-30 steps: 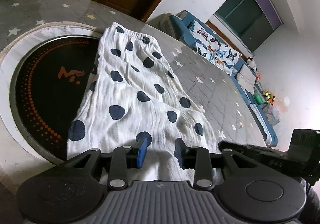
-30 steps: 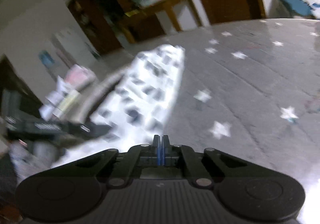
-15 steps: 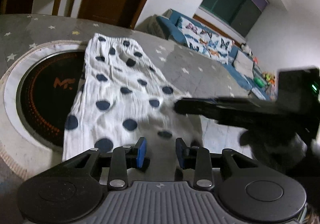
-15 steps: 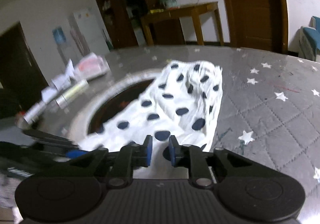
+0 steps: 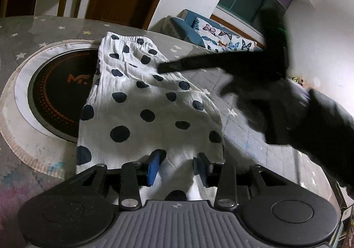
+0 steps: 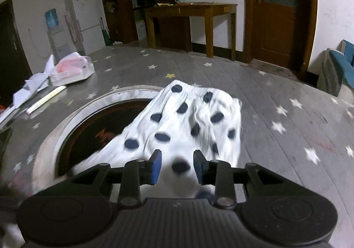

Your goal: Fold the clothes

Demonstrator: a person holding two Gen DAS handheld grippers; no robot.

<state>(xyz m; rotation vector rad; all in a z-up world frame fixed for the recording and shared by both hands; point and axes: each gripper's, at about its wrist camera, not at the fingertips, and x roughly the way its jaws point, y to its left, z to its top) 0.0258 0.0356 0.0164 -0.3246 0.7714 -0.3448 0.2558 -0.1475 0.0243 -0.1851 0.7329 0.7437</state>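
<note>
Through my left wrist camera, my left gripper (image 5: 177, 165) hangs over the near hem of the polka-dot garment (image 5: 143, 102), a white crinkled piece with dark navy spots and an elastic waistband at its far end. My jaws stand apart here, blue pads wide of each other, with cloth showing in the gap but nothing pinched. The garment lies flat on the grey star-patterned tabletop (image 5: 247, 135), its left edge draped over the round black induction plate (image 5: 53, 93) set in a white ring. To the right, my other tool cuts across the view as a dark blur — the right gripper (image 5: 177, 65), its tip above the garment's far right edge; from this side I cannot tell how its jaws stand.

Through my right wrist camera, the right gripper (image 6: 177, 165) shows its jaws parted too, the blue pads well separated and empty, the garment (image 6: 190, 124) smeared by motion just ahead and below. Far left on the table sit a pink tissue pack (image 6: 70, 70) and crumpled papers (image 6: 31, 86). A wooden table (image 6: 194, 8) stands beyond — against the wall.
</note>
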